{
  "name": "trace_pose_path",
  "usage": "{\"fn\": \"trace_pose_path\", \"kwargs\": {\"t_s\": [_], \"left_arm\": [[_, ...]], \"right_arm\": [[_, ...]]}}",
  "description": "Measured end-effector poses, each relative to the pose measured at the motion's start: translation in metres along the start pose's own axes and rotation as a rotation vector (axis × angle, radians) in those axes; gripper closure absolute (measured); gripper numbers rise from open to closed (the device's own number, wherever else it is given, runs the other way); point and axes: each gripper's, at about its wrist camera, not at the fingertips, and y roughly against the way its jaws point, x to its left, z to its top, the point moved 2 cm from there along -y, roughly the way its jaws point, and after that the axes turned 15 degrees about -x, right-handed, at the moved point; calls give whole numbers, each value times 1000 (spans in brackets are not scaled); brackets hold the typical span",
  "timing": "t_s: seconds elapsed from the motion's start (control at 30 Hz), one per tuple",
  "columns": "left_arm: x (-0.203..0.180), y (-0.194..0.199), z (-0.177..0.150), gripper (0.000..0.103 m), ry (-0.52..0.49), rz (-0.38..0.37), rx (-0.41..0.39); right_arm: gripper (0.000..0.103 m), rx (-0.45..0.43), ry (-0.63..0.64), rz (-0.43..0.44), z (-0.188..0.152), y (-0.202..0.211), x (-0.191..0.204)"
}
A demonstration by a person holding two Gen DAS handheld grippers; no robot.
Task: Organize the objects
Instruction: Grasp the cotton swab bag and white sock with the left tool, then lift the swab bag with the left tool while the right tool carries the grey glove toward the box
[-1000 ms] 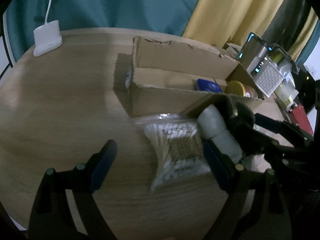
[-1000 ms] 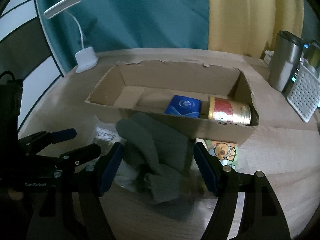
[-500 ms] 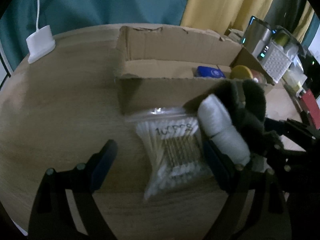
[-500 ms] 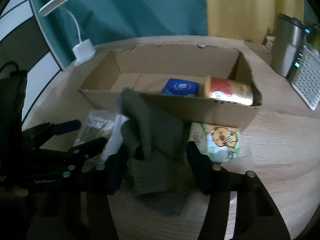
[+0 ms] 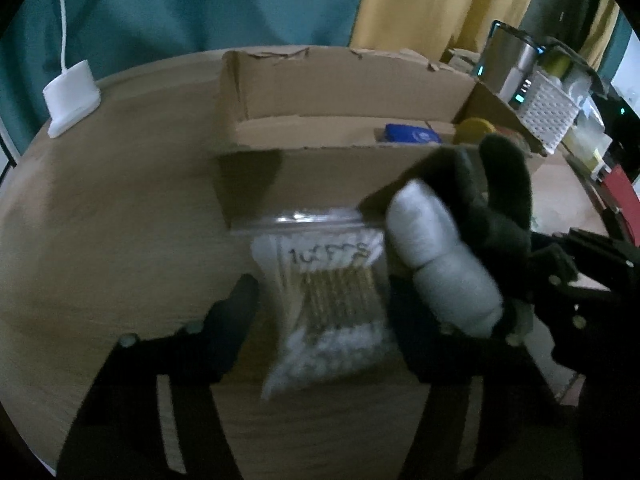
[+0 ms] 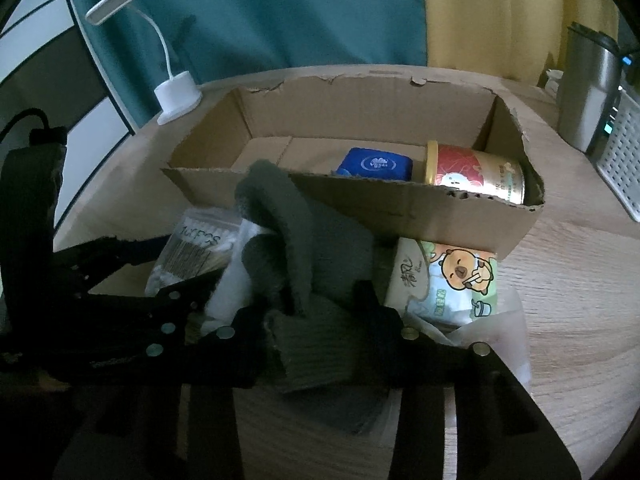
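A clear bag of cotton swabs [image 5: 332,292] lies on the wooden table in front of an open cardboard box [image 5: 352,184]. My left gripper [image 5: 320,308] has its fingers on either side of the bag, closing on it. My right gripper [image 6: 312,312] is shut on a dark grey and white sock bundle [image 6: 292,240], held just left of the box's near wall [image 6: 400,208]. The bundle also shows in the left wrist view [image 5: 452,252]. The box holds a blue packet [image 6: 376,164] and a red and gold can [image 6: 476,176].
A tissue pack with a cartoon bear [image 6: 448,280] lies by the box's near wall. A white lamp base [image 6: 178,98] stands at the table's far left. A steel cup [image 6: 588,92] and a white basket [image 6: 624,152] stand at the right.
My left gripper's fingers have narrowed around the swab bag. My right gripper has closed on the sock bundle and lifted it toward the box.
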Motion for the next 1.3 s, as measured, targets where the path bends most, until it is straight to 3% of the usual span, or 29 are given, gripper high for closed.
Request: {"fn": "trace_pose_path", "kwargs": {"t_s": [0.37,1.3], "left_arm": [[-1,13,2,55,15,-5,-31],[-11,59,38,55,6,6,-161]], "right_arm": [[63,-61,0,1,8,21,0],[63,-172,19,26,30,59,-2]]}}
